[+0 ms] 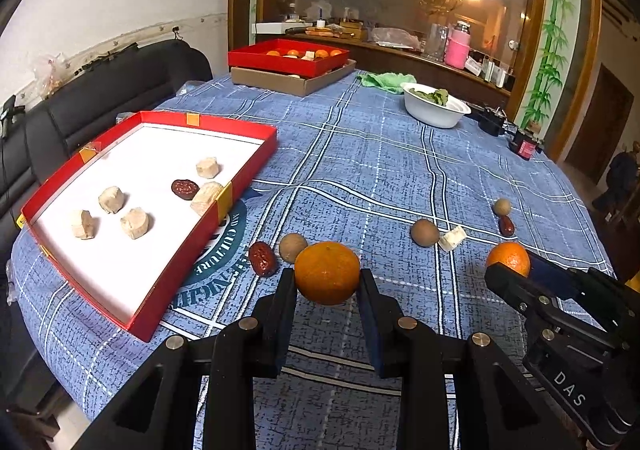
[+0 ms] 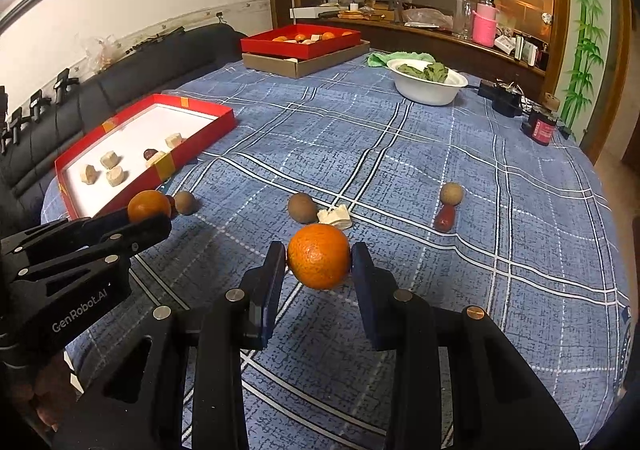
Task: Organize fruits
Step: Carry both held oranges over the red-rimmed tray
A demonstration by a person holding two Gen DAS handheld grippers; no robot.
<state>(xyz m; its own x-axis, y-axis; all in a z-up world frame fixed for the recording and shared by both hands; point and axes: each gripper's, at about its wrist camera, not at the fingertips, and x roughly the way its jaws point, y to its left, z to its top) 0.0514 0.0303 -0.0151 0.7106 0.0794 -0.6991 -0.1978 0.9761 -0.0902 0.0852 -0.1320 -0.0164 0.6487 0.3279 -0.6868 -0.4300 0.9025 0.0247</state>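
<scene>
Between the padded fingers of the left tongs [image 1: 327, 282] sits an orange [image 1: 327, 273], pressed on both flanks and lifted clear of the cloth, its shadow lying under it; the right tongs [image 2: 319, 264] clamp a second orange [image 2: 319, 262] the same way, also off the surface; each pair shows in the other's view, the right tongs [image 1: 516, 270] coming in from the right and the left tongs [image 2: 152, 215] from the left, each with its fruit at the tip. Just beyond the left orange, on the blue checked cloth [image 1: 400, 153] that covers the worktop, lie a red date [image 1: 262, 258] and a round brown fruit [image 1: 292, 248], side by side; further toward the middle rest another brown fruit [image 2: 302, 207] touching a pale chunk [image 2: 335, 217], and nearer the right edge a third brown fruit [image 2: 451, 193] with a second date [image 2: 445, 218] against it. At the worktop's left edge stands a shallow red tray [image 1: 160, 298] with a white floor, holding five pale chunks and one dark date [image 1: 185, 189]; none of the oranges is in it. Toward the far edge a second red tray [image 1: 256, 59] sits on a brown cardboard box [image 1: 288, 83] and carries several oranges and pale pieces; right of it are a green cloth [image 1: 380, 81] and a white bowl [image 1: 432, 115] of green leaves.
</scene>
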